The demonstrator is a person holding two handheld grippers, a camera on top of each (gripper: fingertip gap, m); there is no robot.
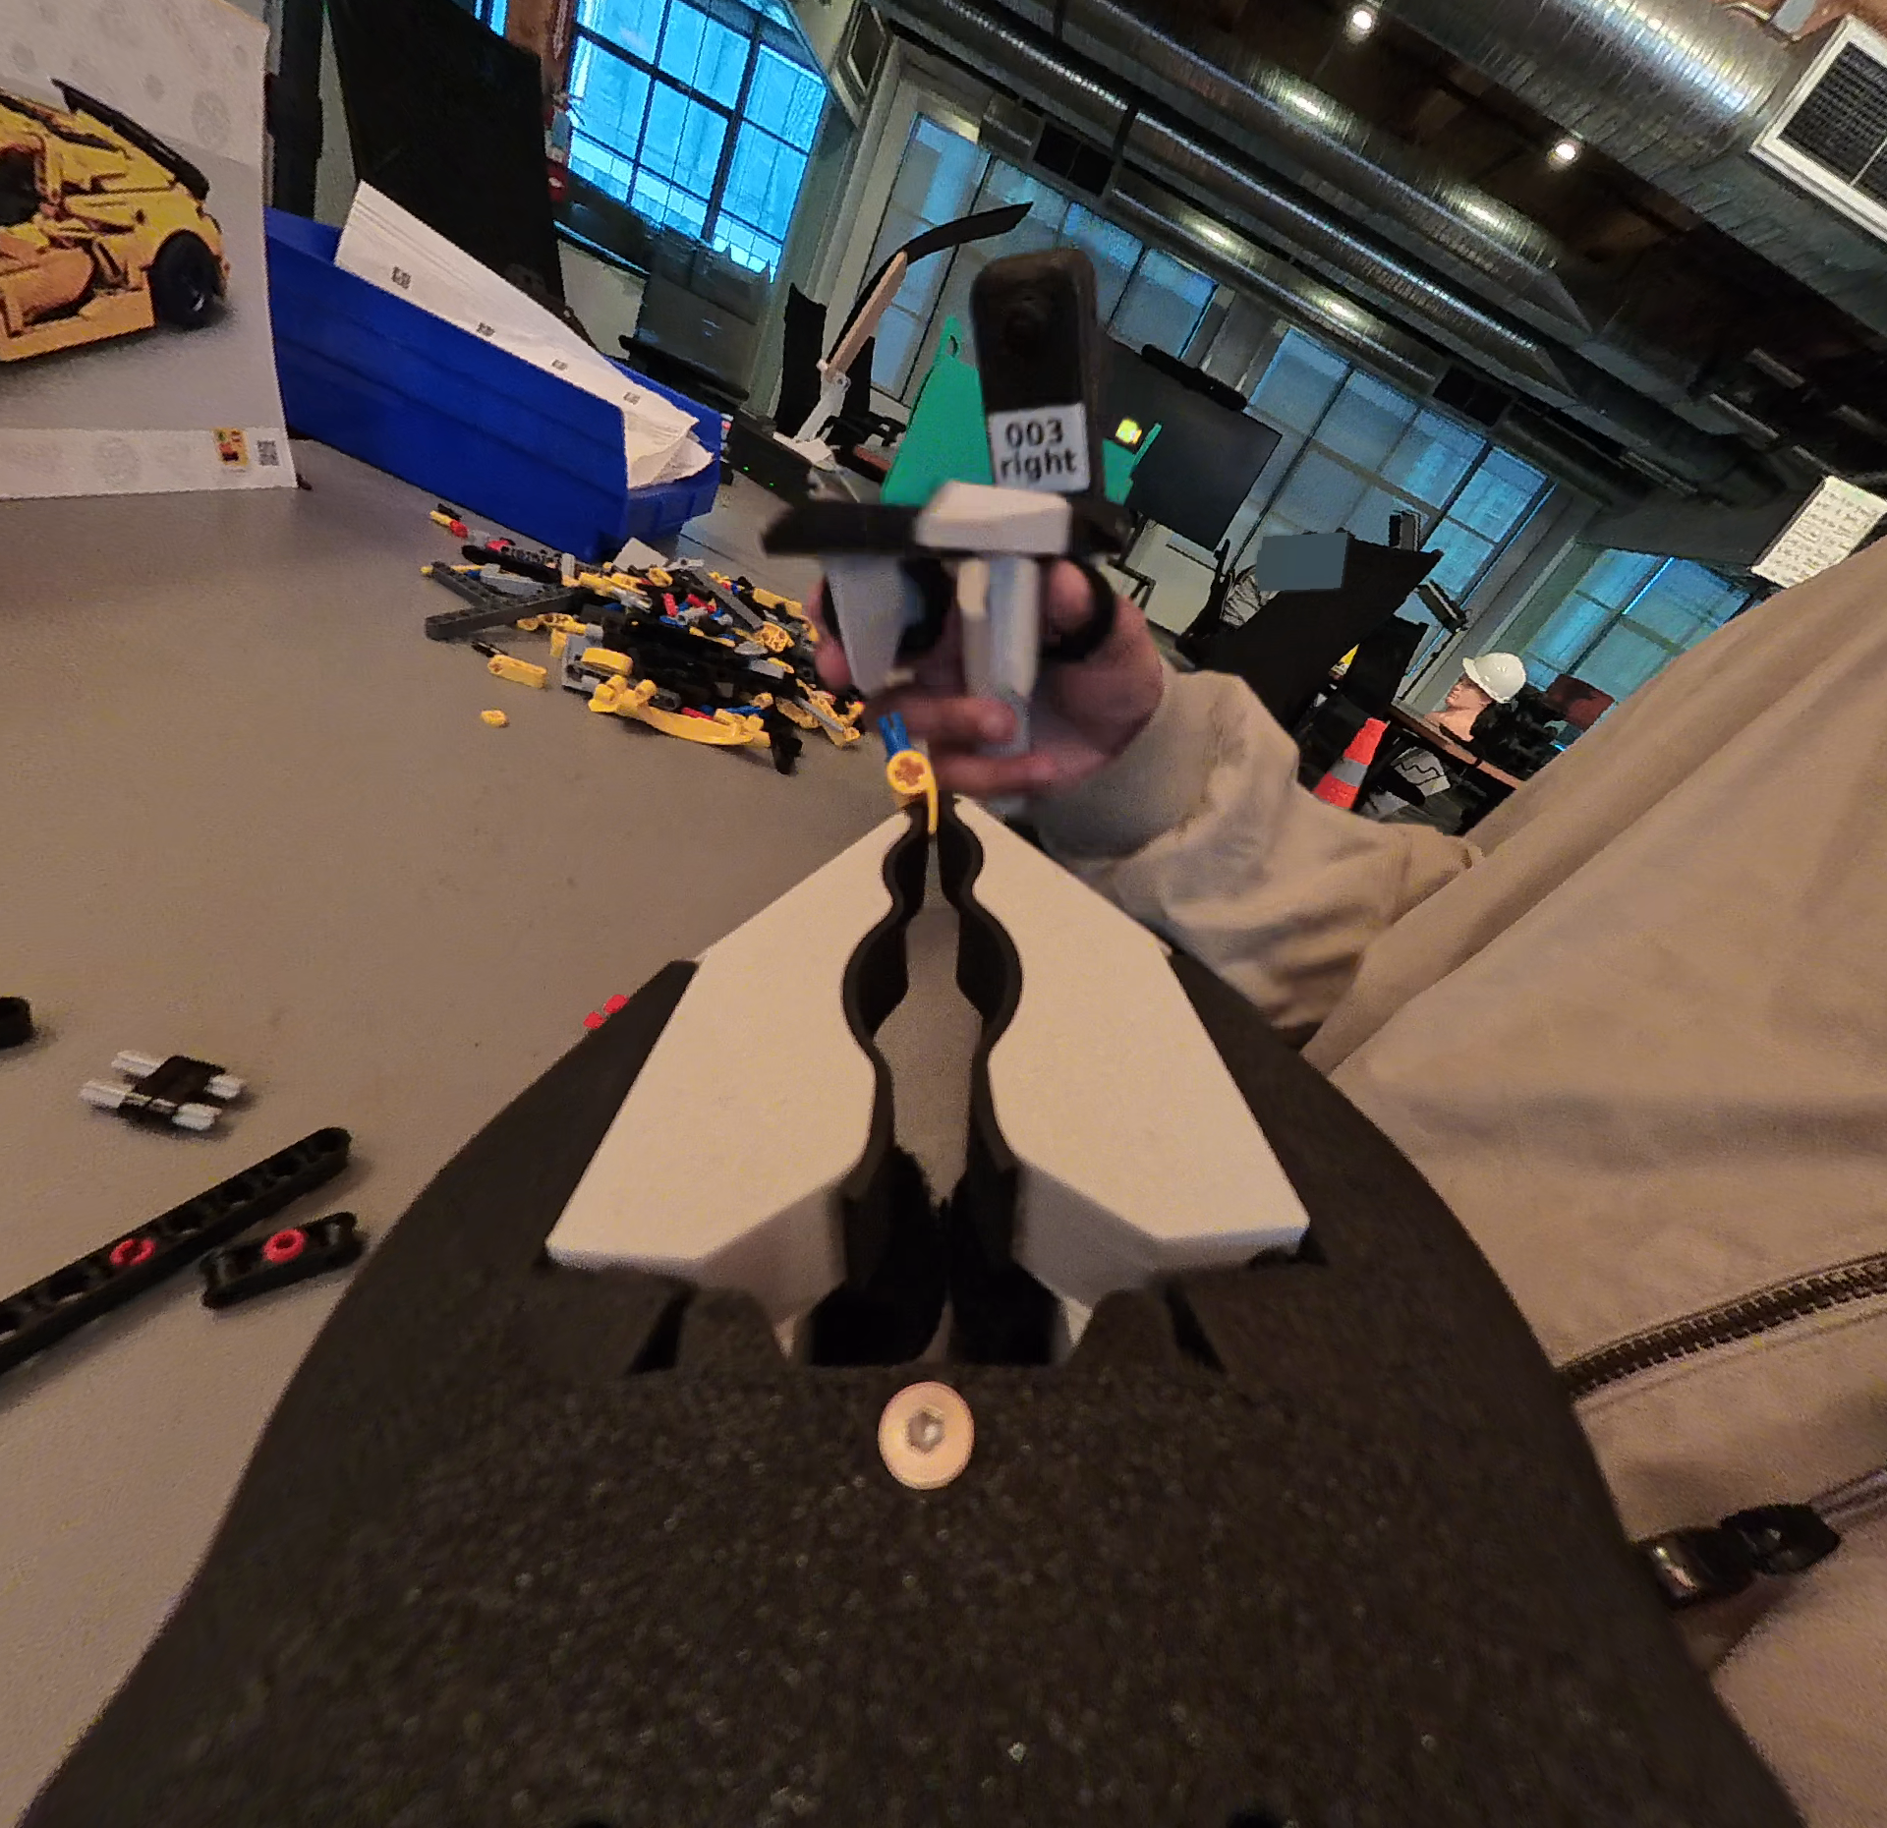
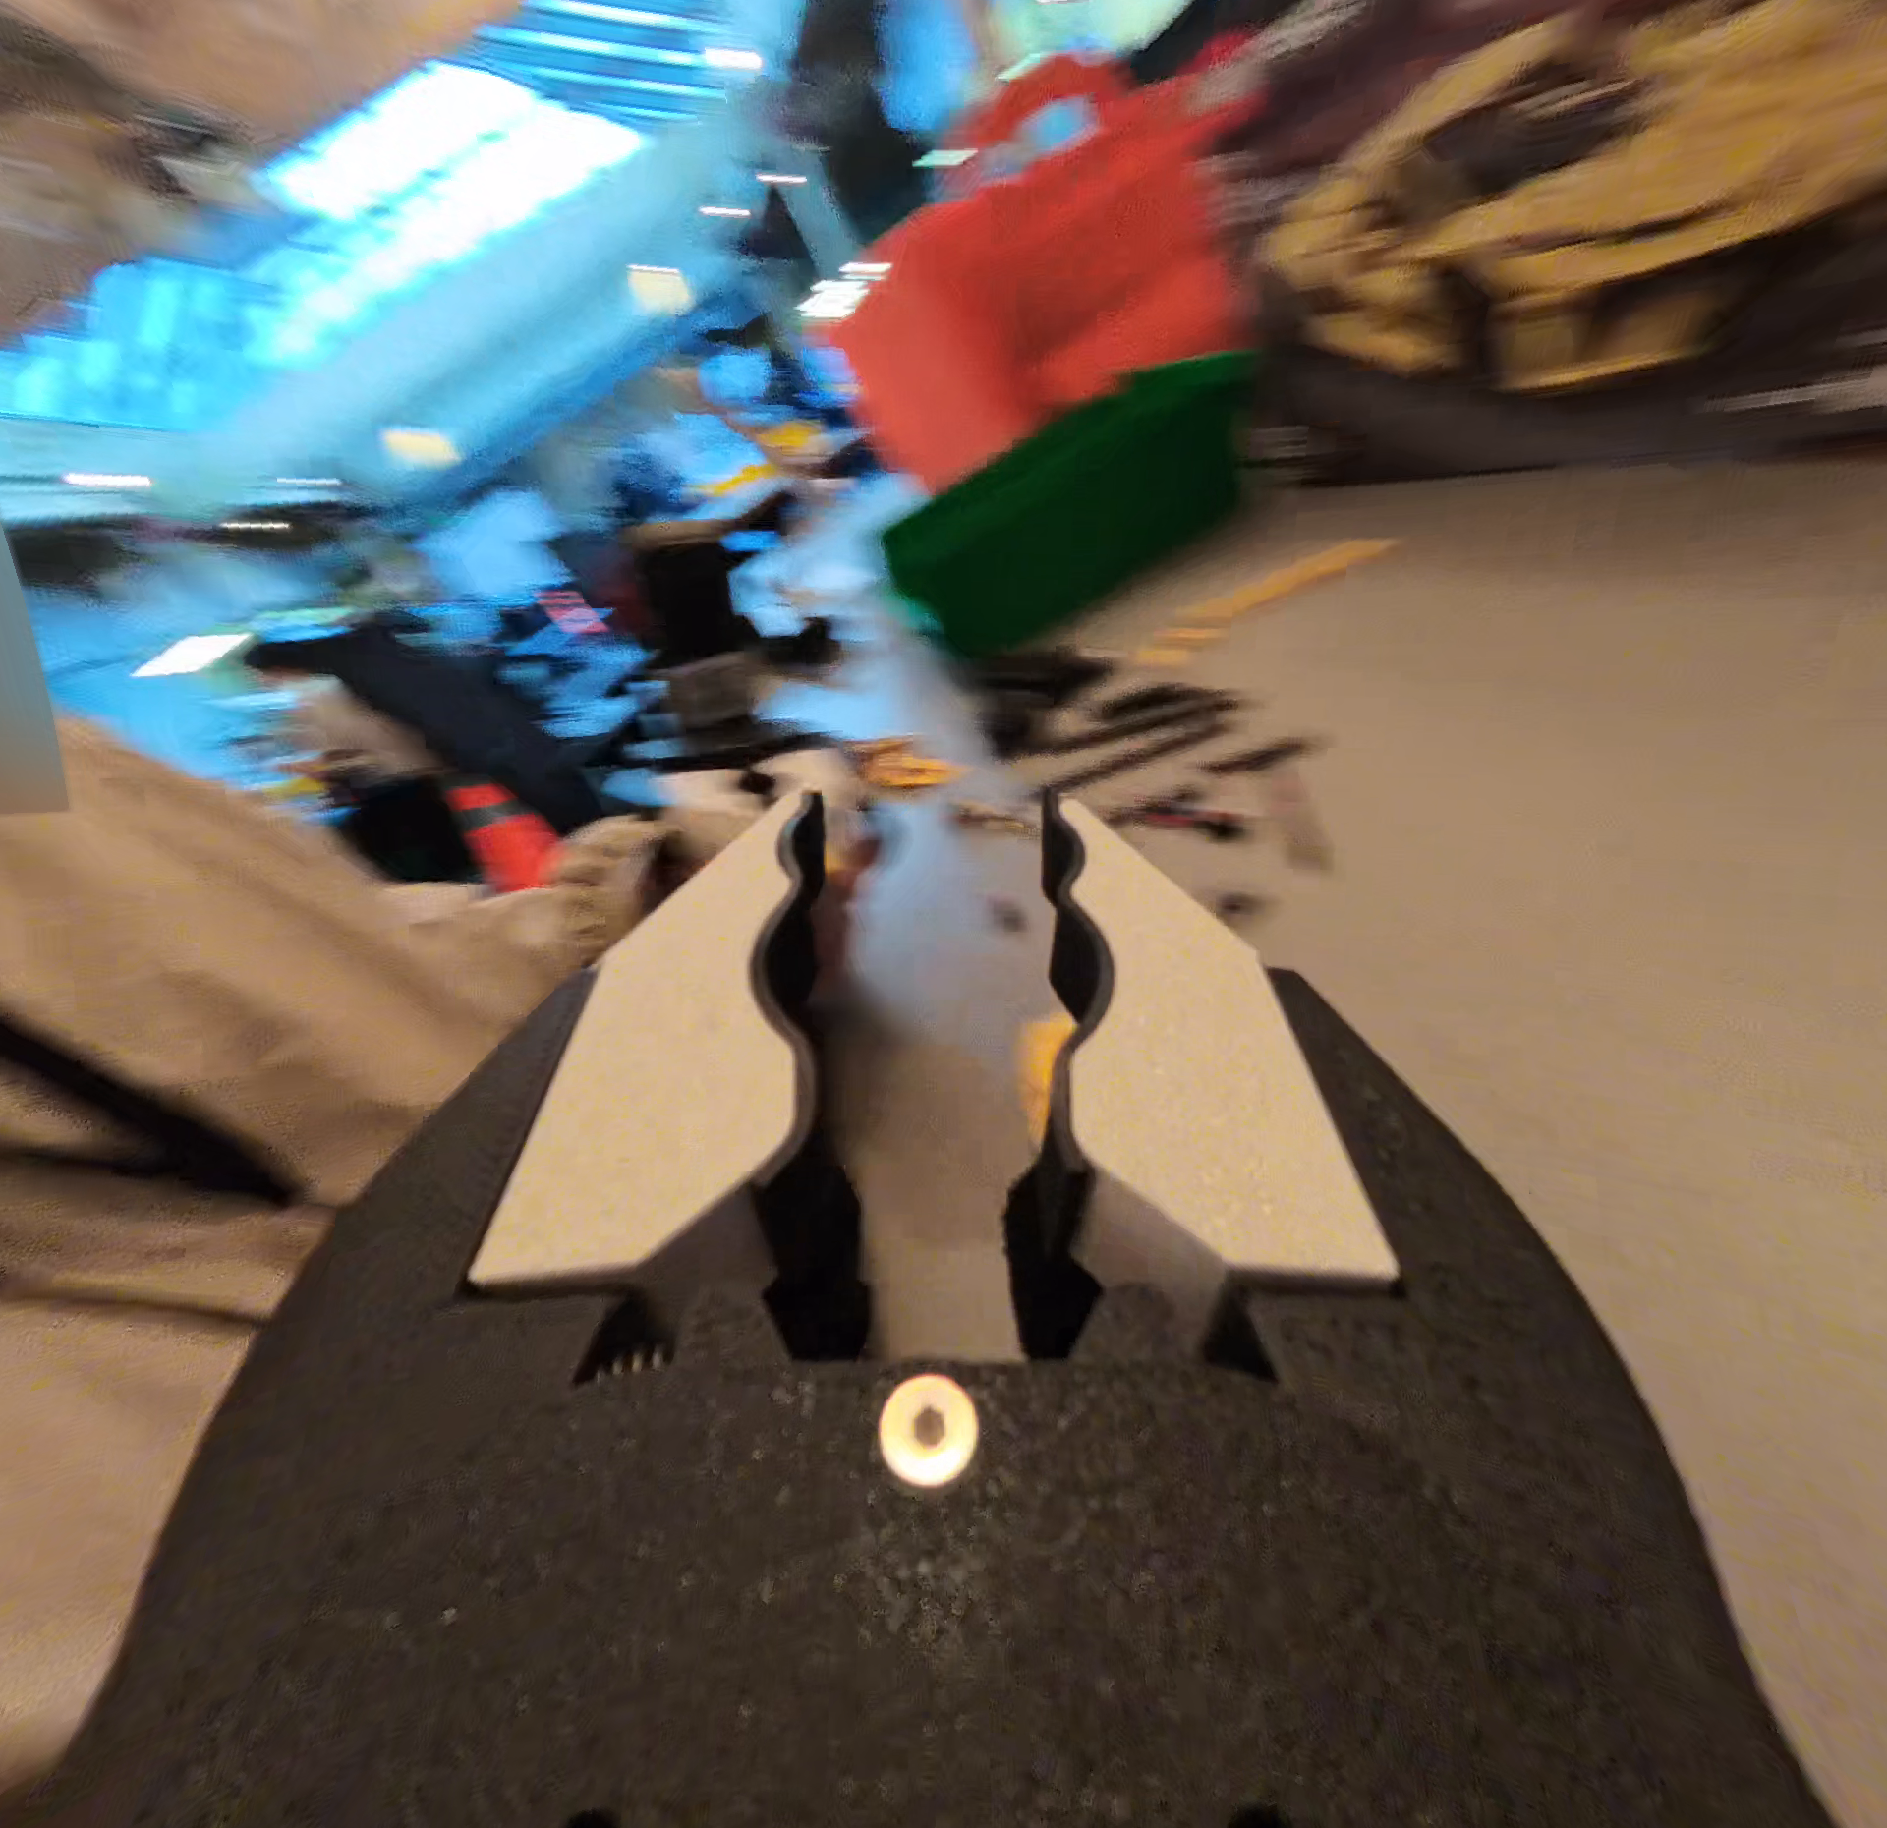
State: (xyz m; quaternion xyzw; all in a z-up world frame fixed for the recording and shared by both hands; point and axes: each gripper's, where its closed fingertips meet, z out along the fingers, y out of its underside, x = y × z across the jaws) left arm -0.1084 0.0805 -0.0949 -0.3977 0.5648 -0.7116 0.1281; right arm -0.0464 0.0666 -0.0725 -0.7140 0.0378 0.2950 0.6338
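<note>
Two grippers: our left gripper [image 1: 931, 827] pinches a yellow connector [image 1: 912, 776] with a blue pin; our right gripper [image 2: 931, 809], far, stands open, empty.

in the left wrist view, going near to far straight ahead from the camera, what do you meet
left claw shut on a small yellow and blue piece → the person's hand with the right claw → green triangular board → dark screen → far windows
</note>
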